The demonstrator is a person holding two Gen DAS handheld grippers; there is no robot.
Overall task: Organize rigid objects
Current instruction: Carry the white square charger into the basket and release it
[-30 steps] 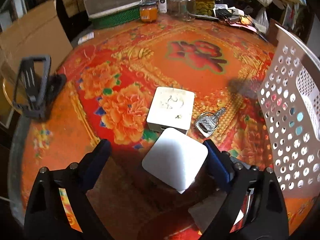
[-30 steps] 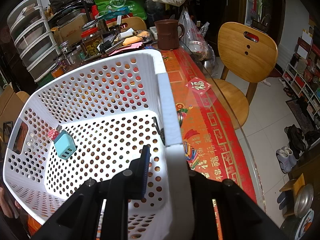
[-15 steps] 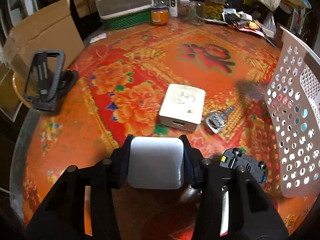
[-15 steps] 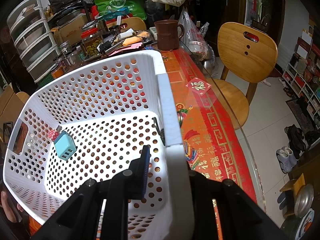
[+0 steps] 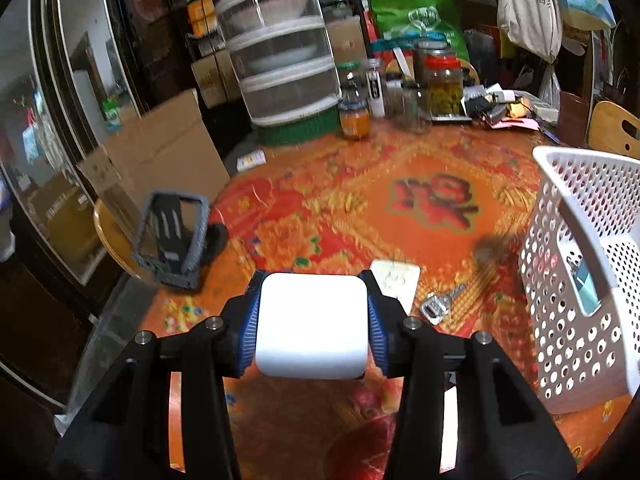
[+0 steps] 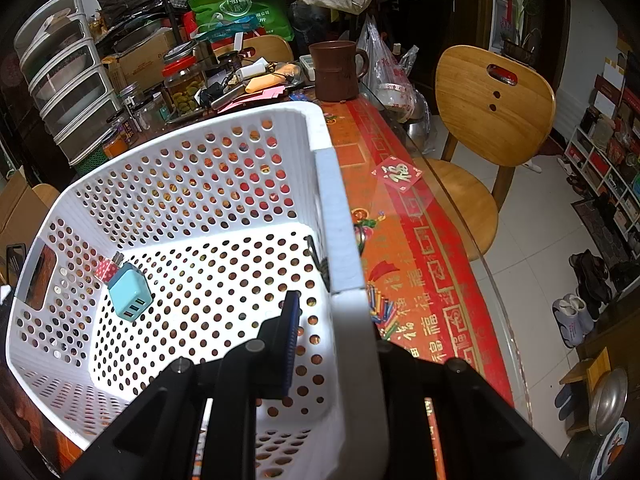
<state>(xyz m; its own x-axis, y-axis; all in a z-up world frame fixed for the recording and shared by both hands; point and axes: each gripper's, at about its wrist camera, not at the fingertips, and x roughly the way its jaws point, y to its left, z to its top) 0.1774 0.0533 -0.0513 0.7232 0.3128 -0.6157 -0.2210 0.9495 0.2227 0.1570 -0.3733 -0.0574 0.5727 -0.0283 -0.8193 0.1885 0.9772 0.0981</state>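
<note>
Since earlier frame: white block (image 5: pixel 311 325) lifted off desk (image 5: pixel 360 184), clamped in left hand-held gripper (image 5: pixel 312 326). Basket (image 5: pixel 576 320) lies to its right, near. Right hand-held gripper (image 6: pixel 320 344) pinching basket wall.

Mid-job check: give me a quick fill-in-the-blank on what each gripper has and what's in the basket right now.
1. The left gripper is shut on a ____ cube.
2. The right gripper clamps the basket by its ____.
3. Inside the basket lies a light ____ charger.
4. The key lies on the ____, outside the basket.

Missing words: white; wall; blue; table
</note>
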